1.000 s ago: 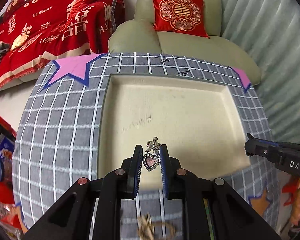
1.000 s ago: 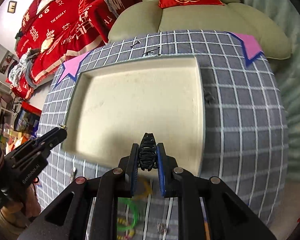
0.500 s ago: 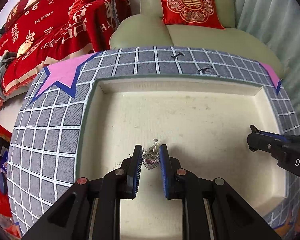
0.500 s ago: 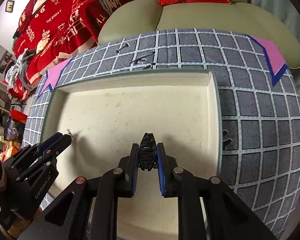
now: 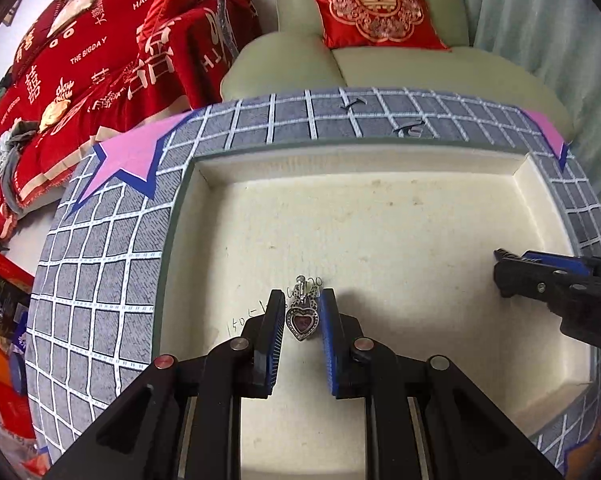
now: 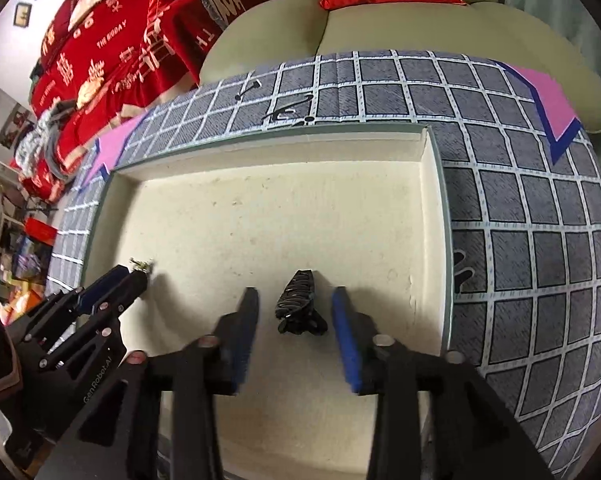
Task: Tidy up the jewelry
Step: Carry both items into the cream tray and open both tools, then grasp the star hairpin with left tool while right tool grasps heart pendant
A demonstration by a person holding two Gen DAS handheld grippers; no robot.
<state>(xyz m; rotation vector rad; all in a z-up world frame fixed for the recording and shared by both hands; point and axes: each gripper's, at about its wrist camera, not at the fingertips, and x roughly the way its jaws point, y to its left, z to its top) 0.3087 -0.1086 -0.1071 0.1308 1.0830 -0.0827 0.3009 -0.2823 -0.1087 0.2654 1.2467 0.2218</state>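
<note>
A cream tray [image 5: 380, 168] lies on a grey checked cloth. My left gripper [image 5: 300, 308] is over the tray's near left part, its jaws slightly apart, with a silver heart pendant [image 5: 301, 322] between them; the pendant seems to lie on the tray floor. In the right wrist view the left gripper [image 6: 140, 276] shows at the left with the pendant's tip [image 6: 141, 265] at its end. My right gripper [image 6: 294, 300] is open, and a black hair claw [image 6: 298, 302] lies on the tray [image 6: 428, 184] between its fingers. The right gripper's tip [image 5: 504, 268] shows in the left wrist view.
Black hairpins [image 5: 408, 128] lie on the cloth behind the tray, and another dark item [image 6: 460, 272] lies right of it. A green armchair with a red cushion [image 5: 372, 4] stands behind the table, and red blankets [image 5: 100, 60] lie at the left.
Both grippers moved forward and down into the tray. The right gripper opened and let go of the hair claw. The left jaws widened around the pendant.
</note>
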